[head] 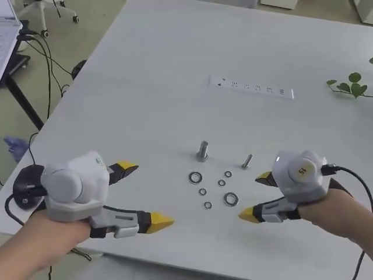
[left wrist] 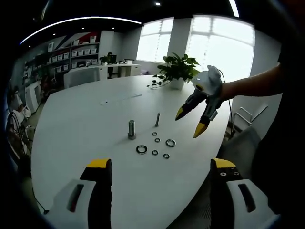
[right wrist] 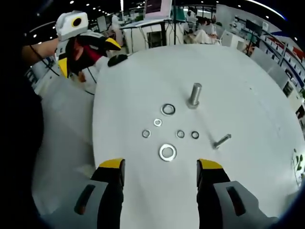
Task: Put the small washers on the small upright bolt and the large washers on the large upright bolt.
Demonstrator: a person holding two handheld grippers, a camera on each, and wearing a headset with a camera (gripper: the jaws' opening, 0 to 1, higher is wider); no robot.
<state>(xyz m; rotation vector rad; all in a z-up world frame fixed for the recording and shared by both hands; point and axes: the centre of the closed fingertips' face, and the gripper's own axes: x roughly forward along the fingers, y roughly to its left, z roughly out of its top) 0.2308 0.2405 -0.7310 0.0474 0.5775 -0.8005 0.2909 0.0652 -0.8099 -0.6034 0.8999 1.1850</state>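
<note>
The large bolt (head: pixel 202 150) stands upright mid-table, with the small bolt (head: pixel 247 161) to its right. Two large washers (head: pixel 195 177) (head: pixel 231 199) and several small washers (head: pixel 221 182) lie flat in front of them. My left gripper (head: pixel 147 194) hovers open at the near left, its jaws wide and empty. Level with it on the right, my right gripper (head: pixel 254 196) is also open, close to the nearer large washer. The left gripper view has the large bolt (left wrist: pixel 131 129), small bolt (left wrist: pixel 157 119) and right gripper (left wrist: pixel 190 121). The right gripper view shows a large washer (right wrist: pixel 167 152) just ahead of the jaws.
A white power strip (head: pixel 252 87) lies farther back on the white table (head: pixel 145 87). Plant leaves (head: pixel 349 86) reach in at the right edge. Cables and a desk leg (head: pixel 23 99) are off the table's left side. The table's near edge runs just under both grippers.
</note>
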